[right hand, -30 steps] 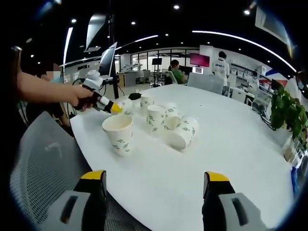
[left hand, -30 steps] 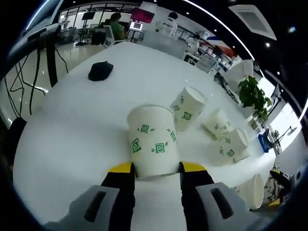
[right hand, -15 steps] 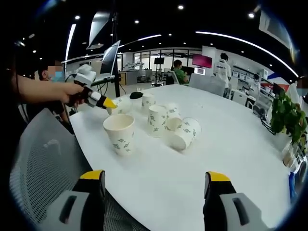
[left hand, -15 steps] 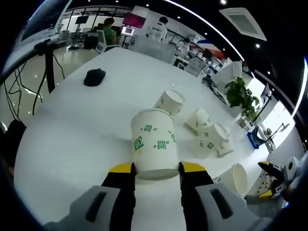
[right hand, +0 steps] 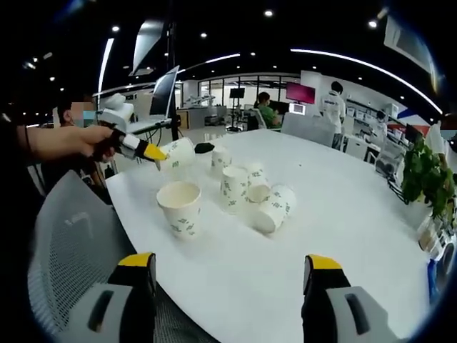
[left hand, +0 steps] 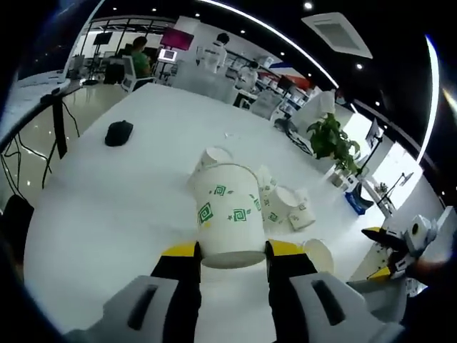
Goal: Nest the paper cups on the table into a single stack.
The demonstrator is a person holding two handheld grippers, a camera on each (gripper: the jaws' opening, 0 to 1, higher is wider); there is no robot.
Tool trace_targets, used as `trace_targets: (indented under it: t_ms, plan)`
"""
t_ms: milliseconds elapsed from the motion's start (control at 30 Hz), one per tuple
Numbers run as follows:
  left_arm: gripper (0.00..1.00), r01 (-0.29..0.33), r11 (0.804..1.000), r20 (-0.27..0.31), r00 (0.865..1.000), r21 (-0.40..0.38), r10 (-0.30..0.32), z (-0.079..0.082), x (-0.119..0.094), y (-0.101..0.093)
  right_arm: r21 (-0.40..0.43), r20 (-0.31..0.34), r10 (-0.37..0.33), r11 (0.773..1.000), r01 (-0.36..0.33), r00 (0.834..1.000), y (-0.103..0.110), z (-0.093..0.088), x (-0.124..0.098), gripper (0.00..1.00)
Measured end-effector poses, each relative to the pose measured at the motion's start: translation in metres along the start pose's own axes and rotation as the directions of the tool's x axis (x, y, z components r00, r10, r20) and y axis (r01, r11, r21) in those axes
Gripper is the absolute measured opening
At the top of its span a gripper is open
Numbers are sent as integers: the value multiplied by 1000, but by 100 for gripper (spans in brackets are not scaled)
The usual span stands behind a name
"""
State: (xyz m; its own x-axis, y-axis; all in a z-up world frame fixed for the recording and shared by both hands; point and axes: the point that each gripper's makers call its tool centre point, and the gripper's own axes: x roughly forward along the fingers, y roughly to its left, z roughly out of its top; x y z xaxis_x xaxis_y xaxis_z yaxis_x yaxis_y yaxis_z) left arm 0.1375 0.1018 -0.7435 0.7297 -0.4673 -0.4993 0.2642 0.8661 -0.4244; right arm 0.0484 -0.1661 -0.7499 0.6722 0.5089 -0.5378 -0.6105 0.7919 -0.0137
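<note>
Left gripper view: your fingers (left hand: 231,251) clamp a cup (left hand: 229,214); keep it upright, lowering it squarely into the standing cup (right hand: 180,207). Right fingers (right hand: 225,275) stand apart.

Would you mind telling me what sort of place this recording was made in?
Probably an open-plan office: a big white table with paper cups, a mesh chair, monitors and desks behind, and a potted plant.

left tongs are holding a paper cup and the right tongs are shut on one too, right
Half right. The left tongs grip a paper cup, but the right tongs are open and hold nothing, as the right gripper view shows.
</note>
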Motion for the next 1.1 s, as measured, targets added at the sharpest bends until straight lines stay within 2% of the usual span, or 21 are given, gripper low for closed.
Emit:
trace_targets:
  t_ms: [67, 167, 433, 467, 600, 767, 833, 1100]
  plan:
    - [34, 17, 999, 6, 1000, 31, -17, 4, -4, -9, 1, 4, -3, 1000, 3, 1000, -1, 5, -2, 86]
    - [34, 30, 996, -11, 1000, 82, -29, 3, -8, -12, 0, 7, -6, 1000, 6, 1000, -2, 13, -5, 86]
    - [34, 106, 981, -35, 994, 161, -101, 4, -23, -37, 7, 44, 10, 1000, -11, 999, 2, 39, -12, 85]
    - [34, 133, 979, -40, 991, 156, -128, 5, -25, -45, 13, 59, 21, 1000, -22, 998, 4, 45, -13, 85]
    - [34, 198, 965, -53, 980, 170, -192, 8, -29, -58, 23, 96, 44, 999, -47, 994, 8, 65, -18, 84]
    - [34, 276, 931, -92, 961, 238, -261, 2, -33, -79, 37, 127, 62, 997, -67, 990, 10, 80, -21, 83]
    - [34, 308, 908, -99, 951, 286, -292, -1, -34, -89, 35, 140, 80, 996, -86, 987, 14, 89, -23, 83]
    - [34, 367, 855, -146, 930, 366, -337, -11, -37, -117, 31, 178, 144, 988, -152, 973, 27, 110, -25, 76]
